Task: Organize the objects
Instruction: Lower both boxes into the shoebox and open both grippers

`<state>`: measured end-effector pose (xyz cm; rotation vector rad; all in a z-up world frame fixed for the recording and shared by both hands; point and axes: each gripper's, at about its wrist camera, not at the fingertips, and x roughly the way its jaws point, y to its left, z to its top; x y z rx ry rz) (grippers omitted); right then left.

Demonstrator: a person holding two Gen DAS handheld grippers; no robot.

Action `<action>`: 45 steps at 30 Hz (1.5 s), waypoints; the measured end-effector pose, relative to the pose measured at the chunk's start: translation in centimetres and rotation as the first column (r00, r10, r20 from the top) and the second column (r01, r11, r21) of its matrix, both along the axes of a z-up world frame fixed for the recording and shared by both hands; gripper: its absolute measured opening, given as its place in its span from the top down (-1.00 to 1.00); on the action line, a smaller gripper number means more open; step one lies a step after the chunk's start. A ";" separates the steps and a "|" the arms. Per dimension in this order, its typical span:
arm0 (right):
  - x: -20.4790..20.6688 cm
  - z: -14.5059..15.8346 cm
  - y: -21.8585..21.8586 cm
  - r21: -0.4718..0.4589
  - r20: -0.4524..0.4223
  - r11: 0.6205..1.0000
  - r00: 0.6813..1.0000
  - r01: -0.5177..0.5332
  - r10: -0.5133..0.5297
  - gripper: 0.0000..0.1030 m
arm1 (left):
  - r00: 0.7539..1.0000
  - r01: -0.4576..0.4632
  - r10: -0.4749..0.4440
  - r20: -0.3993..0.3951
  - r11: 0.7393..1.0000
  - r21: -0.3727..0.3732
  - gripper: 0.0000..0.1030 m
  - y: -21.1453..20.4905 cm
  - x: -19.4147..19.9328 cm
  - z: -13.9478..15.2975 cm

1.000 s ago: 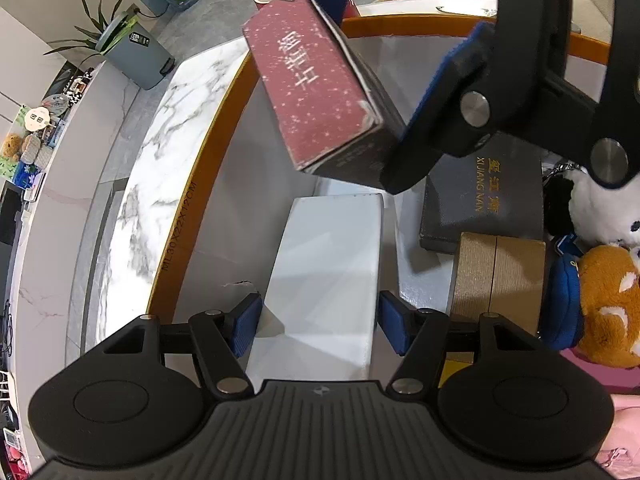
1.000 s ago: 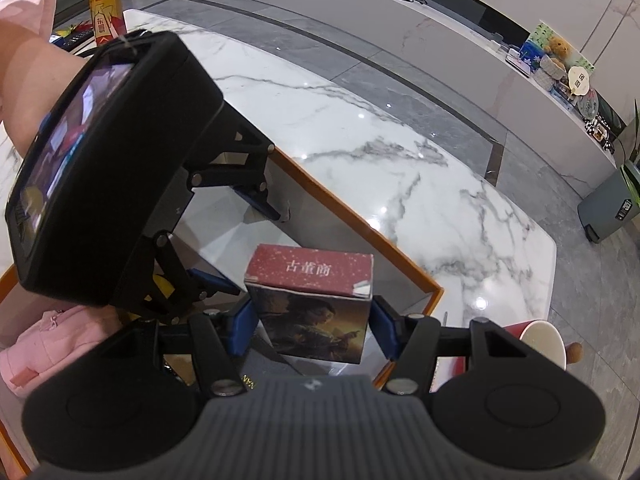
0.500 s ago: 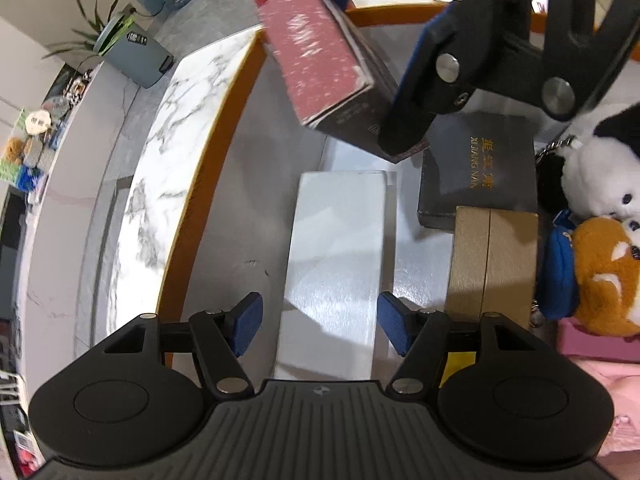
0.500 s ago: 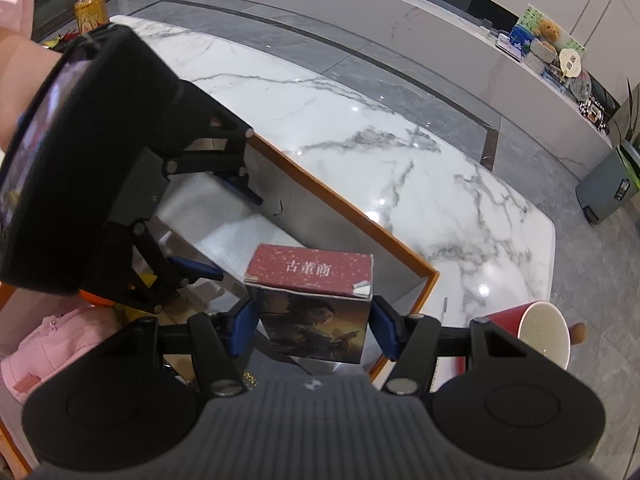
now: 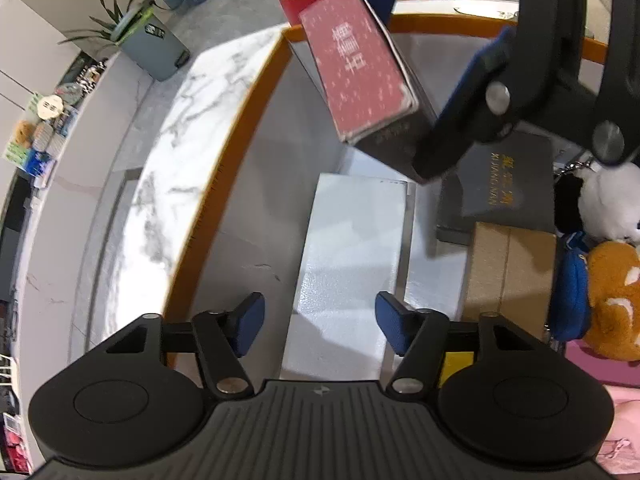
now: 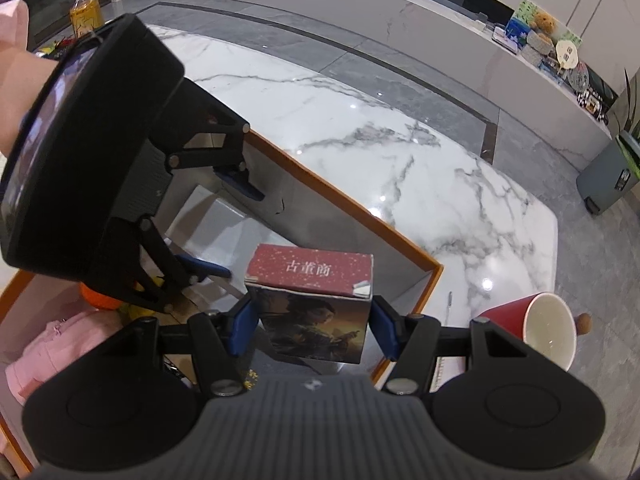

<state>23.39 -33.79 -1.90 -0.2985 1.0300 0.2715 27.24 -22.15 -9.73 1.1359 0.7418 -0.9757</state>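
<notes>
Right now your right tool [image 6: 313,330] has its blue pads clamped on both sides of the red box [image 6: 310,304], held up in the air over the far corner of the tray [image 6: 348,216], which has an orange rim & grey walls. Box top is red w/ white characters, front face dark w/ a printed figure. In the left cam the same box [image 5: 362,76] hangs tilted above the tray [image 5: 224,184], w/ the right tool [image 5: 440,64] gripping it from above. Your left tool [image 5: 320,328] is empty: its jaws have just been closing a bit, but they stand apart, pads straddling the near end of the white box [image 5: 348,268] below w/out touching it. That white box lies flat on the tray floor, long side running away from you. Beside it, to the right in the left cam, sit a dark box [image 5: 504,184] w/ gold lettering & a tan box [image 5: 508,272] just in front of it. Further right: a panda plush [image 5: 604,204] & an orange plush [image 5: 616,300]. Tray sits on a marble desk [image 6: 400,152]. A red cup [image 6: 536,328] stands on the desk just outside the tray corner.
</notes>
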 end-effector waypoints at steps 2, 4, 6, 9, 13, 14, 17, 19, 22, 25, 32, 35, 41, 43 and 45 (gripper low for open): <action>0.1 -0.1 0.1 0.012 0.003 1.000 1.000 0.017 -0.017 -0.20 | 1.000 0.004 -0.004 -0.010 1.000 0.007 -0.25 0.2 -0.1 0.3; 0.1 -0.3 0.2 0.016 0.011 0.999 1.000 0.029 -0.029 -0.20 | 0.998 0.006 -0.005 -0.065 1.000 0.006 -0.25 0.5 0.1 0.4; 0.4 -0.6 0.3 0.024 0.014 0.998 0.999 0.051 -0.052 -0.20 | 0.997 0.009 -0.008 -0.078 1.000 0.014 -0.33 0.8 -0.5 0.1; 0.9 -1.1 0.1 0.047 -0.005 0.994 0.995 0.103 -0.102 -0.20 | 0.999 0.003 -0.002 -0.038 0.999 0.033 -0.17 0.7 -0.8 -0.7; 1.2 -1.8 0.0 0.050 -0.032 0.984 0.985 0.172 -0.170 -0.20 | 0.993 -0.085 0.086 -0.086 0.996 0.019 -0.19 0.7 0.6 -0.4; 1.2 -2.0 -0.1 0.048 -0.032 0.981 0.982 0.185 -0.184 -0.20 | 0.991 -0.092 0.093 -0.100 0.996 0.017 -0.16 0.7 0.8 -0.3; 1.3 -2.2 -0.1 0.065 -0.027 0.976 0.978 0.209 -0.208 -0.20 | 0.988 -0.117 0.118 -0.096 0.993 0.020 -0.17 0.4 0.8 -0.2; 1.4 -2.3 0.0 0.070 -0.020 0.970 0.972 0.234 -0.233 -0.20 | 0.986 -0.135 0.136 -0.097 0.991 0.023 -0.17 0.3 0.9 -0.1; 1.6 -2.4 0.1 0.075 -0.020 0.959 0.962 0.273 -0.272 -0.20 | 0.983 -0.154 0.155 -0.102 0.988 0.021 -0.16 0.3 1.0 0.1; 1.5 -2.5 0.2 0.090 -0.077 0.943 0.946 0.320 -0.313 -0.20 | 0.980 -0.165 0.165 -0.107 0.986 0.012 -0.15 0.4 0.8 0.3; 1.3 -2.8 0.9 0.037 -0.127 0.944 0.939 0.327 -0.320 -0.19 | 0.974 -0.200 0.199 -0.110 0.980 0.003 -0.12 0.6 0.7 0.4; 1.5 -3.0 1.2 0.000 -0.139 0.946 0.936 0.326 -0.322 -0.19 | 0.969 -0.219 0.218 -0.111 0.976 0.003 -0.12 0.5 0.4 0.6; 2.0 -4.0 2.6 -0.101 -0.163 0.960 0.948 0.261 -0.275 -0.20 | 0.969 -0.231 0.229 -0.094 0.973 -0.012 -0.11 0.9 0.5 0.8; 2.2 -4.1 2.5 -0.107 -0.166 0.960 0.947 0.259 -0.274 -0.19 | 0.965 -0.243 0.239 -0.108 0.970 -0.028 -0.11 1.0 0.7 1.2; 2.2 -4.0 2.3 -0.100 -0.168 0.960 0.947 0.260 -0.274 -0.21 | 0.960 -0.254 0.247 -0.130 0.966 -0.045 -0.11 1.5 0.4 1.8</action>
